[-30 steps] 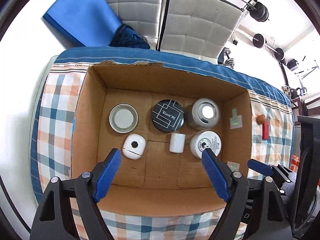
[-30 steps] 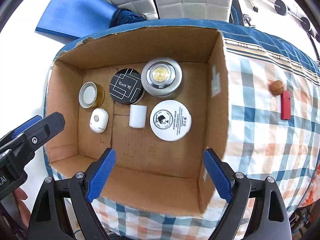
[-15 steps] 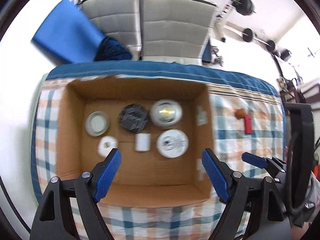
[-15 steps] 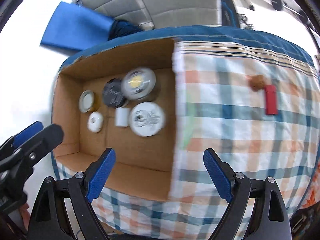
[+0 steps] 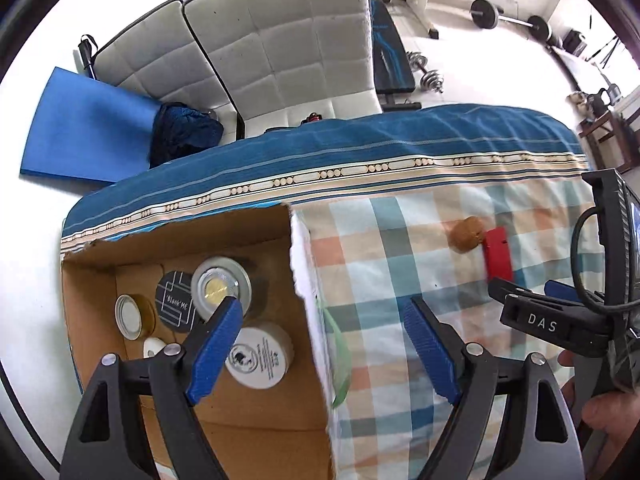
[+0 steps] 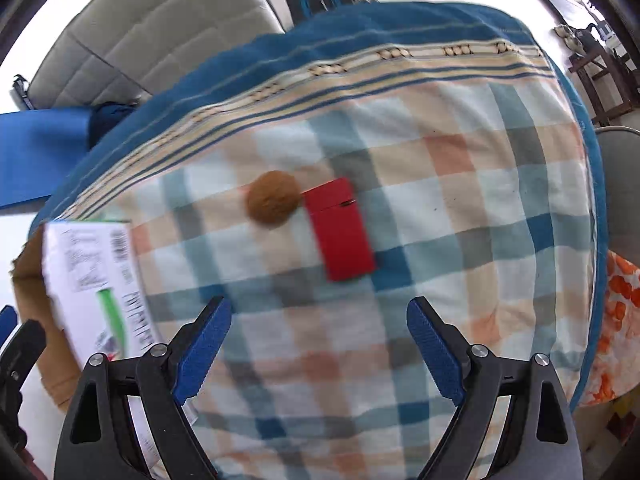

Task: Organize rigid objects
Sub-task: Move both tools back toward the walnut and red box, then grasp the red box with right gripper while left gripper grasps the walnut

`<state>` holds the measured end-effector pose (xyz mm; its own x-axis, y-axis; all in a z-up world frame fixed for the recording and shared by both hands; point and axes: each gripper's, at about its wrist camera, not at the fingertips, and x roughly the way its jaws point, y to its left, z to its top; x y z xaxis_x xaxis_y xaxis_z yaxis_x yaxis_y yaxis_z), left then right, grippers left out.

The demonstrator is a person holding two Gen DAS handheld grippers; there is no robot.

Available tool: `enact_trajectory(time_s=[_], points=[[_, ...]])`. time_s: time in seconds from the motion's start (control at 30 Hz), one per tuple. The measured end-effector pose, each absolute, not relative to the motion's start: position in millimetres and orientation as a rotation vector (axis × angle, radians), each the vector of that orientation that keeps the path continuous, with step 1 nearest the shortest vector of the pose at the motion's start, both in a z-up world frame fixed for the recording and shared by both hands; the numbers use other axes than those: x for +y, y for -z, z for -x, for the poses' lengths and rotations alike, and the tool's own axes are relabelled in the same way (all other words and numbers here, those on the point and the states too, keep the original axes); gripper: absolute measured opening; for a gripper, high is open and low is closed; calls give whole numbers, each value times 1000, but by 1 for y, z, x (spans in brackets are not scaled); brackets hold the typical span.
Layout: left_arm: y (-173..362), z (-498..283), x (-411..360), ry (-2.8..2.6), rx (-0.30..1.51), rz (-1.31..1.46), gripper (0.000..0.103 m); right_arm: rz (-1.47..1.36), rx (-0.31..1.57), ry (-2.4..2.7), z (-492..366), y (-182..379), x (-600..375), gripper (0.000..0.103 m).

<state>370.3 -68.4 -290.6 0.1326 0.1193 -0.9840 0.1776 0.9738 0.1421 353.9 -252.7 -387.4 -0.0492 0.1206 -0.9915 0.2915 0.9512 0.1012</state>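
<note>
A cardboard box (image 5: 312, 280) on the checked cloth holds several round jars: a black-lidded one (image 5: 176, 306), a silver one with a gold centre (image 5: 220, 288), a white-lidded one (image 5: 258, 358) and a small tin (image 5: 130, 316). A red flat case (image 6: 340, 228) and a brown round object (image 6: 274, 202) lie side by side on the cloth right of the box; both also show in the left wrist view, case (image 5: 498, 256), brown object (image 5: 466, 234). My left gripper (image 5: 324, 348) is open above the box's right wall. My right gripper (image 6: 318, 344) is open and empty, above the cloth just short of the red case.
The box's outer wall with a printed label (image 6: 96, 284) is at the left in the right wrist view. The table edge with a blue border (image 5: 360, 152) runs behind. White padded chairs (image 5: 280, 48), a blue mat (image 5: 88, 128) and gym weights stand beyond. The right gripper's body (image 5: 560, 320) is at the right.
Both grippers have swung right, from over the box to the cloth. The red case and brown object now sit centrally ahead of the right gripper. Both jaws stayed open.
</note>
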Motion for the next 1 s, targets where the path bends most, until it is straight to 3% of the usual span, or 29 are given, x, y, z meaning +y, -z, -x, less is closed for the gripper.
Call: enact_trajectory(time_s=[0.1, 0.17, 0.2, 0.3, 0.33, 1.0], points=[[306, -379, -80, 35, 1461, -258, 82, -326, 1653, 143, -363, 413, -261, 90], [315, -384, -88, 33, 1472, -264, 82, -343, 1662, 136, -368, 426, -263, 81], [319, -387, -91, 33, 1478, -266, 82, -333, 1668, 141, -371, 433, -264, 69], [325, -393, -104, 40, 1487, -276, 82, -277, 1642, 159, -374, 431, -265, 51], [328, -394, -109, 43, 1487, -283, 82, -246, 1646, 159, -375, 430, -266, 40], [381, -430, -205, 250, 1637, -142, 82, -396, 1654, 332, -340, 419, -428, 39]])
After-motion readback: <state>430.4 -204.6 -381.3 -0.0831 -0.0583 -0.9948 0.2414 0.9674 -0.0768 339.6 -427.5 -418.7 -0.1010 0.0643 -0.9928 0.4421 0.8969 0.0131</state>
